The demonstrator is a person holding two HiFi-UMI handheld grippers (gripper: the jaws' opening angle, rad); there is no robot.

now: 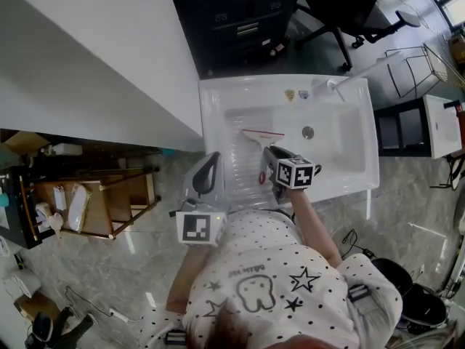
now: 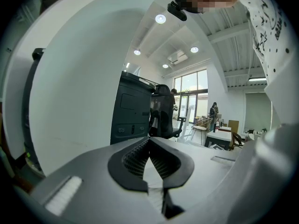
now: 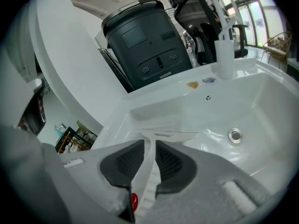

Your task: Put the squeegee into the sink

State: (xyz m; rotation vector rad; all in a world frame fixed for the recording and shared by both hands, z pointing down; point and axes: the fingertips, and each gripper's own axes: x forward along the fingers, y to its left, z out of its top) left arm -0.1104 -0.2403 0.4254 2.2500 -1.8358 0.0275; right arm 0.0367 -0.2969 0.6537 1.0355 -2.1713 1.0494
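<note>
Right gripper (image 3: pixel 148 144) clamps squeegee (image 3: pixel 170 135) handle; mid-handle hidden between fingers (image 3: pixel 124 164).

Place: you stand in an open-plan office.
Signs: black swivel office chair (image 1: pixel 341 6), dark drawer cabinet (image 1: pixel 240 20), white desk (image 2: pixel 223 136), tall glass windows (image 2: pixel 189 93).

Right claw (image 3: pixel 149 147) grips the squeegee (image 3: pixel 169 135) handle; blade over the sink (image 3: pixel 273 104) basin.

The person wears a white top (image 1: pixel 280 267) with short sleeves, strewn with small black dots, black outlined stars and a tooth-shaped drawing. The left gripper (image 1: pixel 214 157) and right gripper (image 1: pixel 270 153) are grey-bodied, each with a white cube (image 1: pixel 296 171) of black square markers and black ribbed pads (image 3: pixel 124 162)
</note>
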